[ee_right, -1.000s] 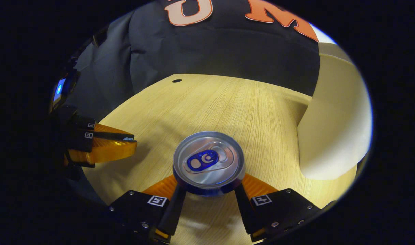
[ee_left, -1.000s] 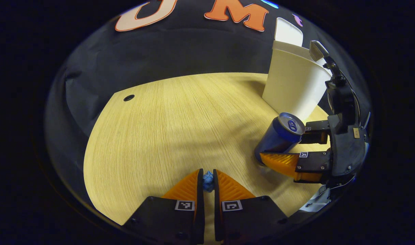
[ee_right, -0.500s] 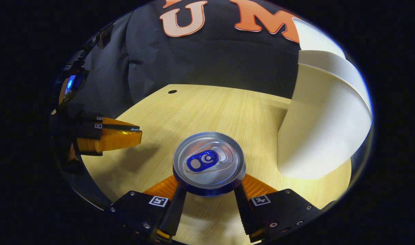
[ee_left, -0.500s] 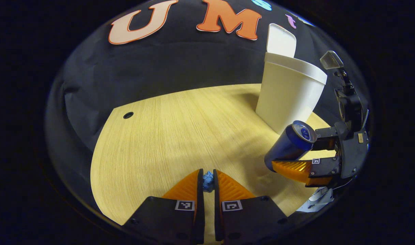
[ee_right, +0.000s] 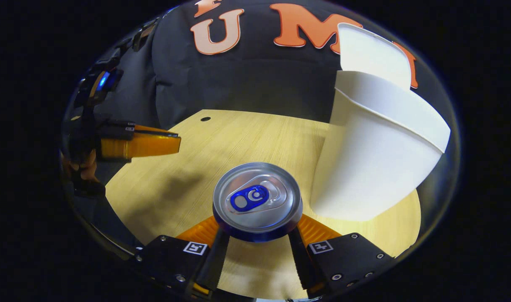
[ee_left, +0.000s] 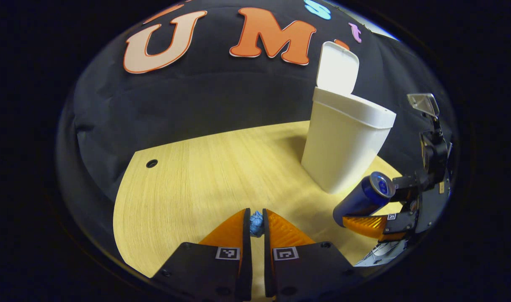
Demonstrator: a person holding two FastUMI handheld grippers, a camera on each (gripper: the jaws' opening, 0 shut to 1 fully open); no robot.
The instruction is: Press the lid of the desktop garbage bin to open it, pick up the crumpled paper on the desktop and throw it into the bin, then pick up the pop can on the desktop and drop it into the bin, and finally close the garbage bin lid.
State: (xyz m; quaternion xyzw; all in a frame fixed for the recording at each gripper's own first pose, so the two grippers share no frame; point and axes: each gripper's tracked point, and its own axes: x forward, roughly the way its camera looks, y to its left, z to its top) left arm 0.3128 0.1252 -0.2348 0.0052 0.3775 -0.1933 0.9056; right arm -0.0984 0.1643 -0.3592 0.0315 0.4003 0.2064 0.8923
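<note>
Grippers in both hands carry rubbish above a pale wood-grain tabletop (ee_left: 188,180) as a booth clean-up nears its drop. In the left gripper view, the left gripper (ee_left: 255,222) is closed on a small blue crumpled paper wad (ee_left: 255,221), pinched between its two fingers above the wood. The right gripper (ee_right: 257,230) clamps a dark blue aluminium pop can (ee_right: 257,201) by its body, both fingers pressing its sides, silver top and blue tab toward the camera; from the left gripper view the can (ee_left: 361,199) is tilted, clear of the table, just beside the bin's foot. The tall white plastic desktop garbage bin (ee_left: 343,147) stands at the right rear of the table with its flat white hinged lid (ee_left: 337,69) raised upright, mouth open.

Both items appear to sit below the bin's rim. The likely hazards: a carried can clipping the light bin's wall could shove or tip it; two grippers converging on one narrow mouth could collide; a bump to the raised lid could swing it shut; and the small wad, held only at the fingertips, could slip out short of the opening.
</note>
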